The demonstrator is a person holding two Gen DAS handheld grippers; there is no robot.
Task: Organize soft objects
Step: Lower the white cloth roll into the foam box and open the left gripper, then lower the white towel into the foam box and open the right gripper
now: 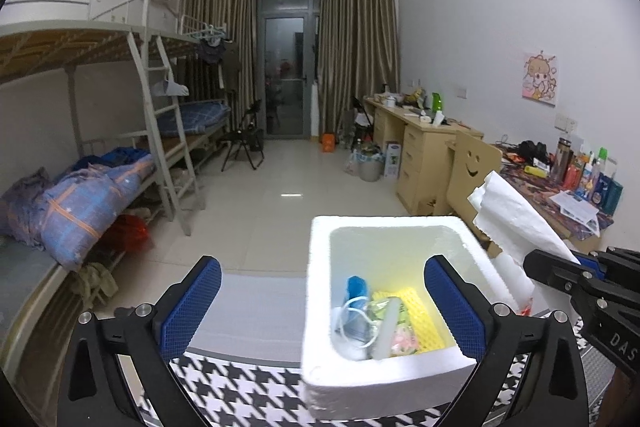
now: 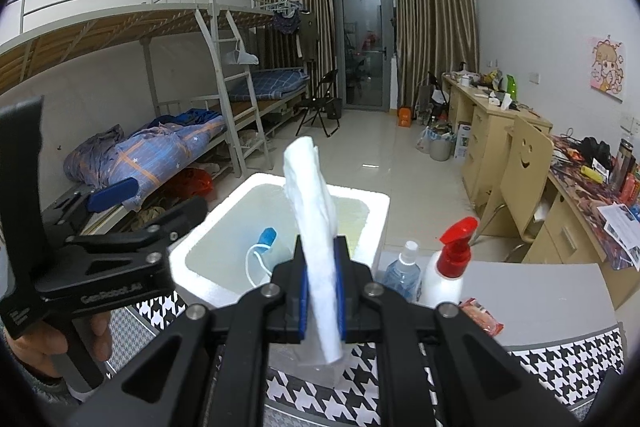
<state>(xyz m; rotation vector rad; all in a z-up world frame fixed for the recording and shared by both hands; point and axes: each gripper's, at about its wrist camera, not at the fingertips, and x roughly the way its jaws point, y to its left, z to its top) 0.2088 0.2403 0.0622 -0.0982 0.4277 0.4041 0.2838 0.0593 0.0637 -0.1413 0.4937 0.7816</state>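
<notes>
A: Bunk beds (image 1: 100,115) are seen along the left wall, and a row of wooden drawer units (image 2: 480,123) along the right wall. What is found nearer?

B: A houndstooth cloth (image 1: 240,387) is spread over the desk, and a white foam box (image 1: 384,371) is set on it. In the left wrist view the box is framed between the fingers of the left claw (image 1: 324,311).

A: How is that left claw held?

B: It is spread wide, with nothing between its blue pads (image 1: 192,307). One pad is seen left of the box, the other over the box's right side.

A: And the right claw (image 2: 320,287)?

B: It is closed on a folded white paper towel (image 2: 312,227). The towel is pinched upright between the blue pads (image 2: 302,291), its upper end raised above the box's near rim and its lower end hanging just below the grip. From the left wrist view the same towel (image 1: 516,223) is seen beside the box's right wall, tilted up and to the left.

A: What is kept inside the box?

B: A blue-capped item with a white cord (image 1: 356,303), a yellow mesh piece (image 1: 416,315) and a pale wrapped packet (image 1: 396,335) are lying at the bottom.

A: Anything smaller beside it?

B: A white spray bottle with a red trigger (image 2: 452,267) and a clear bottle with a white cap (image 2: 404,271) are stood on the desk just right of the box, close together.
</notes>
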